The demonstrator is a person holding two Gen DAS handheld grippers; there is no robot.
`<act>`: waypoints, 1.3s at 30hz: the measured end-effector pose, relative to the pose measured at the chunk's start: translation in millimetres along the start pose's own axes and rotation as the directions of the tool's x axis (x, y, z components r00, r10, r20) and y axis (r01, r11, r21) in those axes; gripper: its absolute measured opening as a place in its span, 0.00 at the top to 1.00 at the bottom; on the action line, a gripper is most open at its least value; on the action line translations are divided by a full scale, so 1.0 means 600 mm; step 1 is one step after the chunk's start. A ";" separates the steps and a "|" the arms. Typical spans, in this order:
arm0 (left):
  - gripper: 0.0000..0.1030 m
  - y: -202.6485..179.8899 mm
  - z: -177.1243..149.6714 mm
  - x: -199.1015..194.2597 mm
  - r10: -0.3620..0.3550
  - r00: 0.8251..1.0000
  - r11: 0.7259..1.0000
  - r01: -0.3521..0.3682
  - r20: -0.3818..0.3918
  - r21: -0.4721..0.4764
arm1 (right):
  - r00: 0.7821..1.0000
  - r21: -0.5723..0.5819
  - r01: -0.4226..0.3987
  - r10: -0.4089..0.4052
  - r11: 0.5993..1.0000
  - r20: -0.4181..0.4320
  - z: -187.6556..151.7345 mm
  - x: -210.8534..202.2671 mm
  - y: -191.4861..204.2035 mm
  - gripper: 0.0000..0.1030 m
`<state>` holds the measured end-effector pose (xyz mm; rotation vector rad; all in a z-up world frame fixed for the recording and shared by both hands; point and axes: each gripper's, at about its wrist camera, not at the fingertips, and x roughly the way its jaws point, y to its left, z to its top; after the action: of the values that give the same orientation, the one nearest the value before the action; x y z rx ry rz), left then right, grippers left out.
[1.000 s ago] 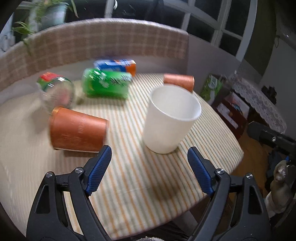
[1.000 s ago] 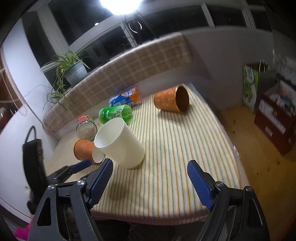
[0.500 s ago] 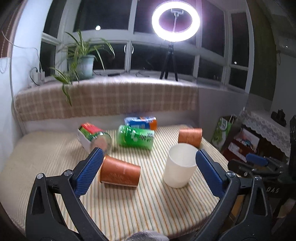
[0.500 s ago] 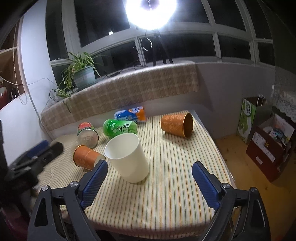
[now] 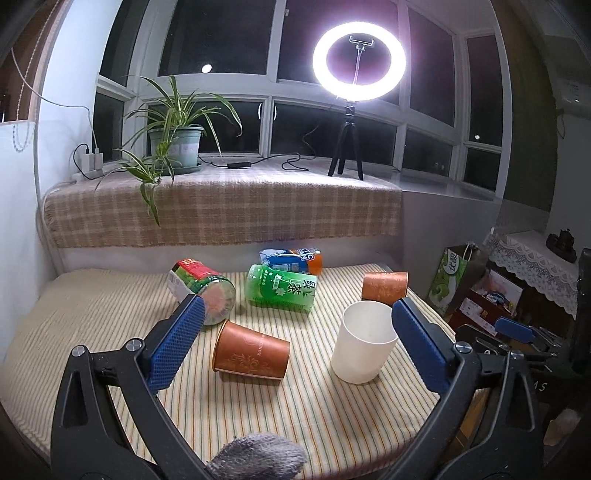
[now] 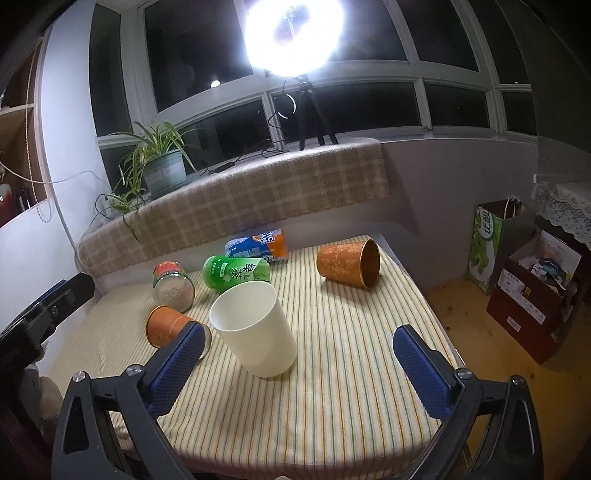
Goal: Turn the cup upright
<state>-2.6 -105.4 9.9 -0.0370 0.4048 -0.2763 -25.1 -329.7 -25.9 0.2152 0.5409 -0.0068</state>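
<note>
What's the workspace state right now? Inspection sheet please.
Surface: striped tablecloth over the table, flat.
Job's things: white plastic cup upright, mouth up; two orange paper cups on their sides, near one, far one.
Clutter: green tea bottle, clear red-labelled jar, blue-orange packet, all lying down.
Claws: left claw and right claw open, empty, off the table.
Cables: black lead on the sill.
Surroundings: ring light on tripod, potted plant, green paper bag.

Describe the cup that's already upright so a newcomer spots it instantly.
On the striped tablecloth below the ring light, look nearest the front edge. The white cup stands there open end up. It is the only plain white, upright one; both orange cups lie sideways.
</note>
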 end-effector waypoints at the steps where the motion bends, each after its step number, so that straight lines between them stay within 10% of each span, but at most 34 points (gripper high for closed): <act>1: 0.00 0.000 0.000 0.000 0.001 1.000 1.000 -0.001 0.000 -0.001 | 1.000 0.002 0.000 0.000 1.000 0.001 0.000 0.000 0.000 0.00; 39: 0.00 0.014 -0.016 0.007 0.007 1.000 1.000 -0.007 -0.019 0.002 | 0.999 0.009 -0.010 0.010 1.000 -0.040 -0.013 0.021 0.008 0.00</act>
<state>-0.4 -98.2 -1.4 -0.0313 0.4236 -0.2706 -17.9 -322.7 -37.9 0.2267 0.5799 0.0051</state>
